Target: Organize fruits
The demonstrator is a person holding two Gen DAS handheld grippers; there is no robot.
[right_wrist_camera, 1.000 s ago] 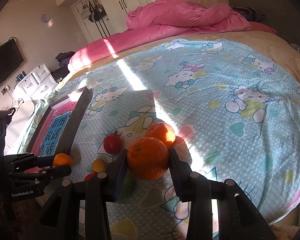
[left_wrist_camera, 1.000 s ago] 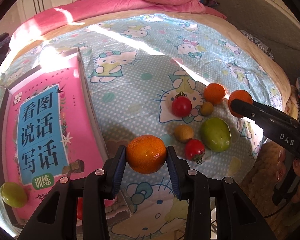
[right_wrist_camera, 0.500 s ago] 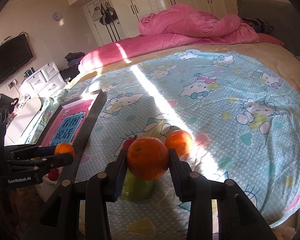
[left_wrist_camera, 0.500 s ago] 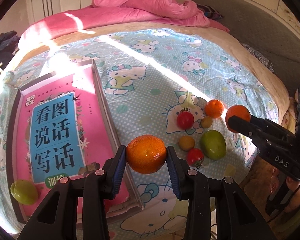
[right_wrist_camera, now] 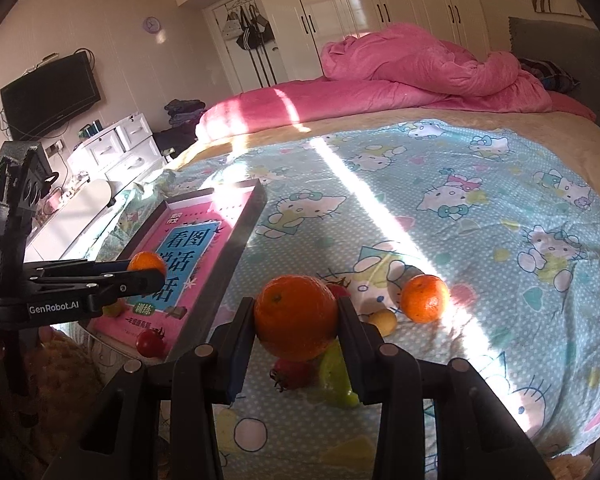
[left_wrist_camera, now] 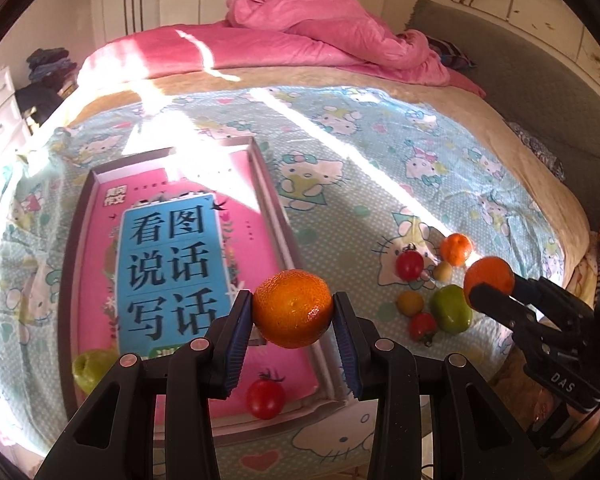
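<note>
Left wrist view shows the bed with its cartoon-print sheet (left_wrist_camera: 380,152) filling everything ahead of the left gripper (left_wrist_camera: 293,330), and on it, just beyond and to the left of the fingers, a shallow grey tray (left_wrist_camera: 268,184) lined with a pink book (left_wrist_camera: 168,264). Two fruits lie in the tray already — a green one (left_wrist_camera: 90,368) at its near left corner and a red tomato (left_wrist_camera: 265,398) directly under the jaws. The loose pile of fruit (left_wrist_camera: 432,292) sits ahead and to the right. The left gripper pinches an orange (left_wrist_camera: 293,307) squarely between its blue pads, held above the tray's near right part. In the right wrist view the right gripper (right_wrist_camera: 296,340) likewise clamps a second orange (right_wrist_camera: 296,317) across its middle, hanging over the loose pile with the tray off to its left; another orange (right_wrist_camera: 425,298) and a small yellow fruit (right_wrist_camera: 384,322) rest just ahead and right of it. The step in hand looks like carrying both oranges to the tray. To do it well, each should be lowered onto a bare patch of the book, clear of the tomato and green fruit, and brought nearly to rest before the jaws part — round fruit will roll on the slick cover. The right gripper must clear the tray's raised wall on the way over.
</note>
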